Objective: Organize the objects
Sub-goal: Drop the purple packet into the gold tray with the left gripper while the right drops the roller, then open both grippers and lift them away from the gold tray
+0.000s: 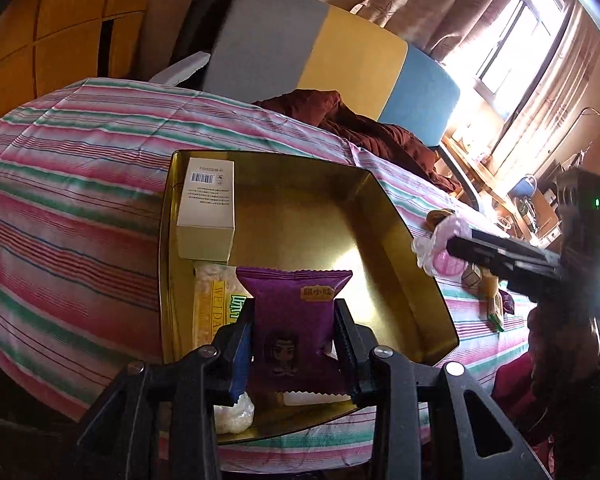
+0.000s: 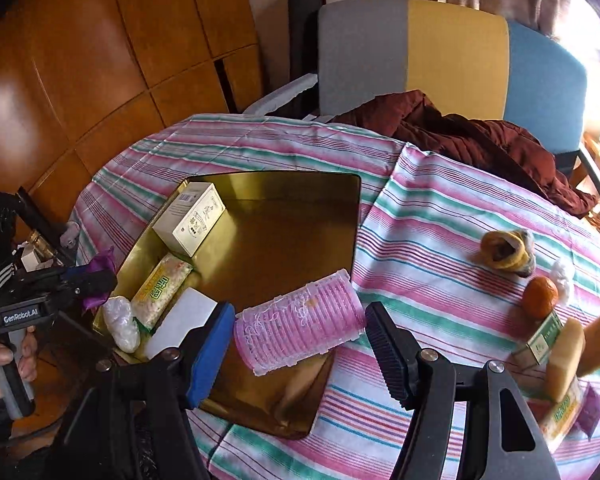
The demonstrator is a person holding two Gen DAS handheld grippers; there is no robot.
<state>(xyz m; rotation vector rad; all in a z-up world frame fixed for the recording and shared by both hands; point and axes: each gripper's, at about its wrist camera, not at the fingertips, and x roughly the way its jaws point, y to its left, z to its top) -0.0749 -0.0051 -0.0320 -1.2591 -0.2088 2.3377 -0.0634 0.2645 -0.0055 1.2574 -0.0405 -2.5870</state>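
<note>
A: Left wrist view first. My left gripper [image 1: 296, 336] is clamped on the purple snack packet [image 1: 294, 312], pads pressing both sides, held over the near end of the gold tin [image 1: 396, 216]. Inside the tin I see the white box [image 1: 206, 216] and the yellow snack bar [image 1: 212, 308]. My right gripper [image 1: 456, 246] comes in from the right with the pink roller [image 1: 440, 252] at its tip

B: Risk?

A: Packet is thin and creased, could slip or land on the bar instead of bare tin floor if I let go here

B: Right wrist view?

A: Right gripper [image 2: 300, 332] holds the pink roller [image 2: 300, 328] between the jaws, over the tin's [image 2: 260, 208] near right part. The blue pad touches one end; at the black finger I can't tell if there's contact, so grip looks loose. Roller is round, may roll out or drop early

B: What does this view add?

A: Loose items on the striped cloth [image 2: 420, 216]: orange [image 2: 542, 296], hair ties [image 2: 506, 254], more snack packs at right, plus the hand on the left tool [image 2: 4, 356]. Only the left view shows the packet grip properly. Both tools crowd the tin, could bump
</note>
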